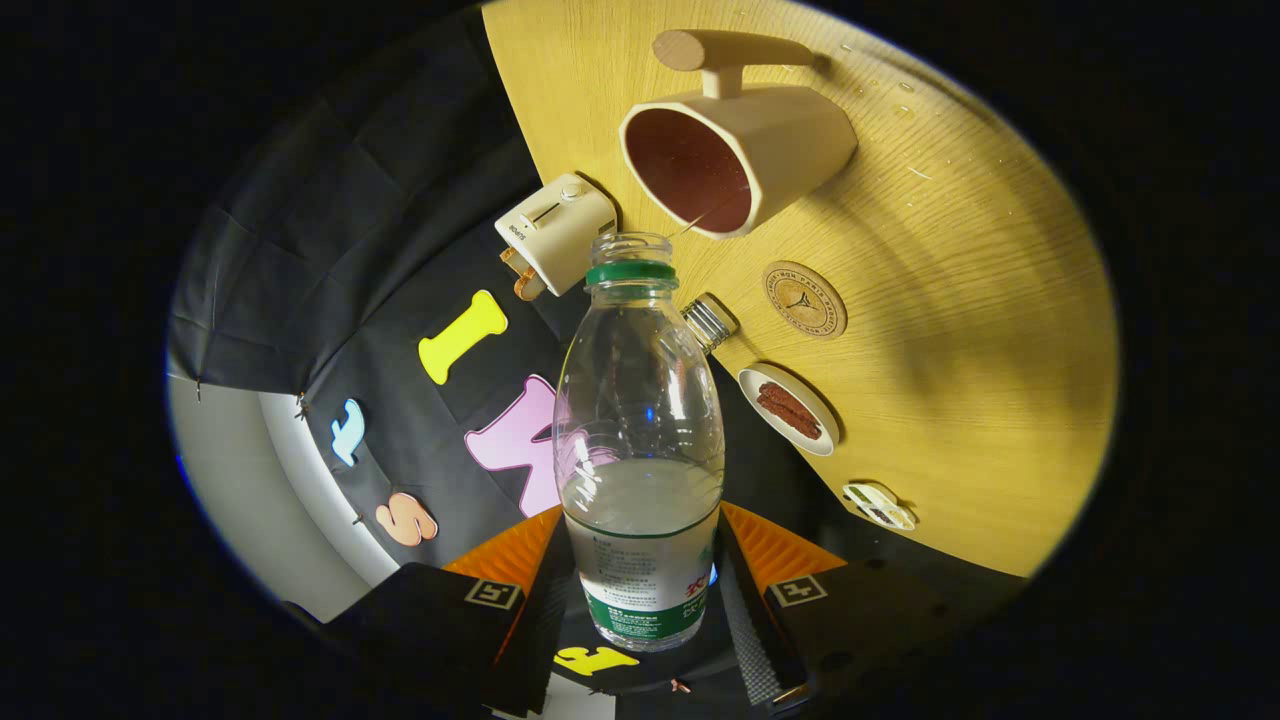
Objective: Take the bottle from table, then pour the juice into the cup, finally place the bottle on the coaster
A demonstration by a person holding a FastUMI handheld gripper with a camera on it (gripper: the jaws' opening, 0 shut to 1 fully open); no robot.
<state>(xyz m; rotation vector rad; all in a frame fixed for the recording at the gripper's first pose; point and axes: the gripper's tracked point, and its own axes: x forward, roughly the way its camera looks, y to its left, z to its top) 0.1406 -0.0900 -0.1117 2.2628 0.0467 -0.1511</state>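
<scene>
My gripper [640,590] is shut on a clear plastic bottle [640,440] with a green neck ring and a green label; both fingers [548,600] press its lower body. The bottle has no cap and is partly filled with a pale liquid. The whole view is rolled, so the wooden table [950,400] stands tilted. Just beyond the bottle's open mouth is the beige cup [735,150] with a wooden handle and a dark red inside. The round cork coaster [805,299] lies on the table beyond the fingers, to the right of the bottle's neck.
A small white toaster-like appliance [555,232] stands by the table's edge, left of the bottle's mouth. A little glass jar [710,322] sits behind the bottle's shoulder. A white dish with brown strips [790,410] and a small white patterned object [878,505] lie near the table's edge.
</scene>
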